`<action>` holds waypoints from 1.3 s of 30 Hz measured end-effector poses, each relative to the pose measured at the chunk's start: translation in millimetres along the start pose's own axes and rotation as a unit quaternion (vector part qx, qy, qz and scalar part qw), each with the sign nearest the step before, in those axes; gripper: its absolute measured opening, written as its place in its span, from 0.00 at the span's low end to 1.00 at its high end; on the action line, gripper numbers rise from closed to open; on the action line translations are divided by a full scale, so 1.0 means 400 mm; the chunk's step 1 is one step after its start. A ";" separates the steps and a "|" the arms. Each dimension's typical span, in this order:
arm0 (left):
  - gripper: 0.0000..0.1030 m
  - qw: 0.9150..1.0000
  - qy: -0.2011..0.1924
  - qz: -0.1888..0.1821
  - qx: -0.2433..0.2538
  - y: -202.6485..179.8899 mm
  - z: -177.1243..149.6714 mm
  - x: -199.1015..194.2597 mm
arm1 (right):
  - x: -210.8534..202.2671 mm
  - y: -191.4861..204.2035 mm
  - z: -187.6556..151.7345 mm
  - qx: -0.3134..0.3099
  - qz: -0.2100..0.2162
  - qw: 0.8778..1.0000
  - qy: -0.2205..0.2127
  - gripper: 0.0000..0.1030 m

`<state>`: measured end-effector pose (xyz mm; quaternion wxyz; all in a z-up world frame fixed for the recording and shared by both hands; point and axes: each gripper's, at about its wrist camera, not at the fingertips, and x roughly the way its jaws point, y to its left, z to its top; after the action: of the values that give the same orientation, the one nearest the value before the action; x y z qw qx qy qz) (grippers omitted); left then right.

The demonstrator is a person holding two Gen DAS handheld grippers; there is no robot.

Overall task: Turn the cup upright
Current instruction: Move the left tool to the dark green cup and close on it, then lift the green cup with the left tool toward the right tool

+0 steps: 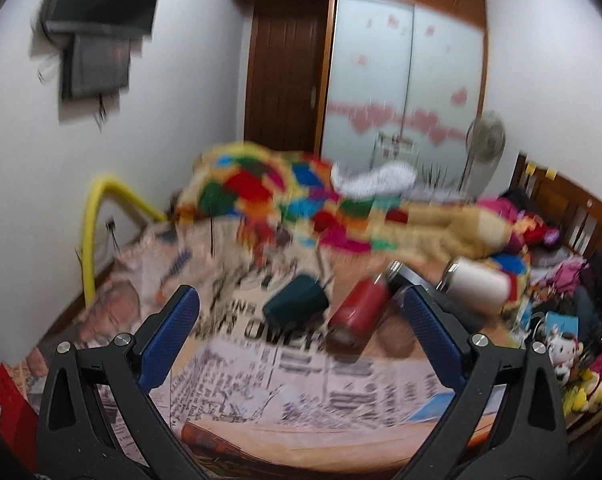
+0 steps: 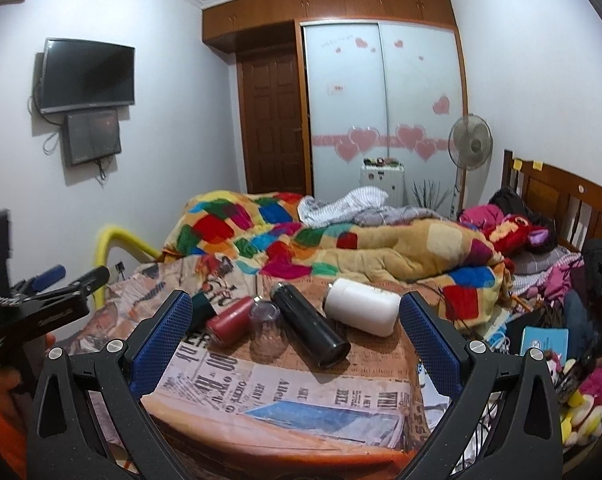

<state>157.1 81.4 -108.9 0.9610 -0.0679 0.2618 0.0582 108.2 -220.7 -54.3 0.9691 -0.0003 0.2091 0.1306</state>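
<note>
A clear glass cup [image 2: 266,328] stands upside down on the newspaper-print cloth [image 2: 301,396], between a lying red flask [image 2: 229,320] and a lying black flask [image 2: 309,328]. A white flask [image 2: 361,312] lies to the right and a dark green cup [image 2: 203,308] lies at the left. My right gripper [image 2: 295,316] is open and empty, its jaws spread wide around the group, short of it. The left wrist view is blurred; my left gripper [image 1: 299,306] is open and empty, facing the green cup [image 1: 297,306] and red flask [image 1: 357,310]. The white flask [image 1: 477,286] lies beyond its right finger. The glass cup is hidden there.
A crumpled patchwork blanket [image 2: 301,240] lies behind the flasks. A yellow rail [image 2: 113,244] stands at the left edge of the bed. Clutter and soft toys [image 2: 581,404] fill the right side. The left gripper's body [image 2: 41,300] shows at the left of the right wrist view.
</note>
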 end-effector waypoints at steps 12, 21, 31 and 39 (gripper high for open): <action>0.92 0.982 0.178 -0.018 0.065 0.053 -0.061 0.466 | 0.145 -0.036 -0.034 0.013 -0.020 0.998 0.066 1.00; 0.81 0.966 0.235 -0.090 0.058 0.070 -0.074 0.630 | 0.227 -0.041 -0.049 0.008 -0.030 0.995 0.096 1.00; 0.68 0.963 0.247 -0.099 0.042 0.076 -0.083 0.709 | 0.264 -0.042 -0.059 0.012 -0.031 0.993 0.110 1.00; 0.67 0.972 0.224 -0.063 0.044 0.075 -0.089 0.710 | 0.265 -0.036 -0.063 0.012 -0.027 0.993 0.116 1.00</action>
<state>378.2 127.1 -287.3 0.8819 -0.0533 0.4675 -0.0309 194.9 -209.1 -120.9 0.9416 -0.0094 0.3212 0.1011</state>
